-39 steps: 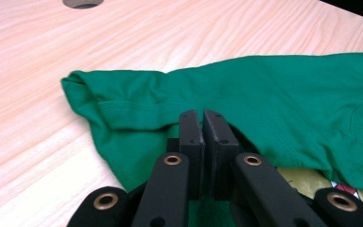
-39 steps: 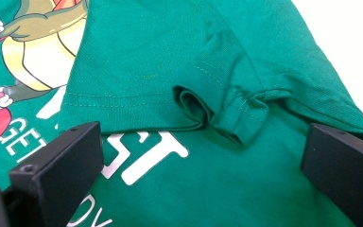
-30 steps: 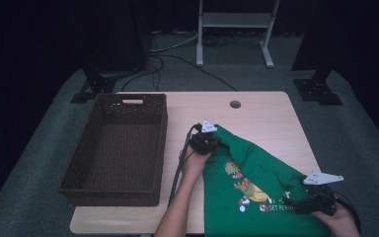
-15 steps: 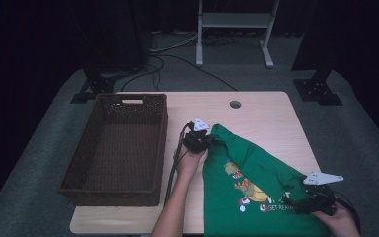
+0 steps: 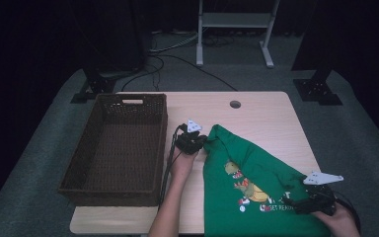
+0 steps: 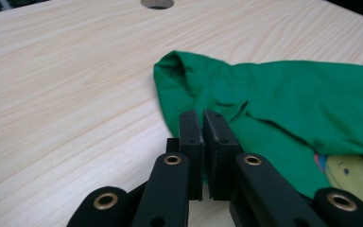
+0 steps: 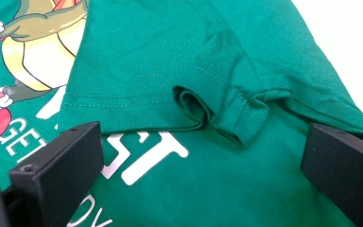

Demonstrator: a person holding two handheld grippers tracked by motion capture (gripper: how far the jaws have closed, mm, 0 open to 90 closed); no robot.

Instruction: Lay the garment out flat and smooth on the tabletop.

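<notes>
A green T-shirt (image 5: 256,197) with a dinosaur print lies crumpled on the right half of the wooden table (image 5: 276,118). My left gripper (image 5: 193,141) sits at the shirt's upper left corner. In the left gripper view its jaws are shut (image 6: 202,118), tips over the edge of the green cloth (image 6: 274,94); I see no cloth pinched between them. My right gripper (image 5: 303,202) rests on the shirt's lower right part. In the right gripper view it is open (image 7: 203,137), one jaw on each side of a folded sleeve hem (image 7: 236,118).
A dark wicker basket (image 5: 76,163) with nothing in it stands on the left of the table, close to my left forearm. A round cable hole (image 5: 235,104) is at the table's far middle. A metal stand (image 5: 232,29) and cables are on the floor beyond.
My left gripper has slid a little to the left, from over the shirt's corner to its edge. The shirt has barely shifted. The right gripper has kept still.
</notes>
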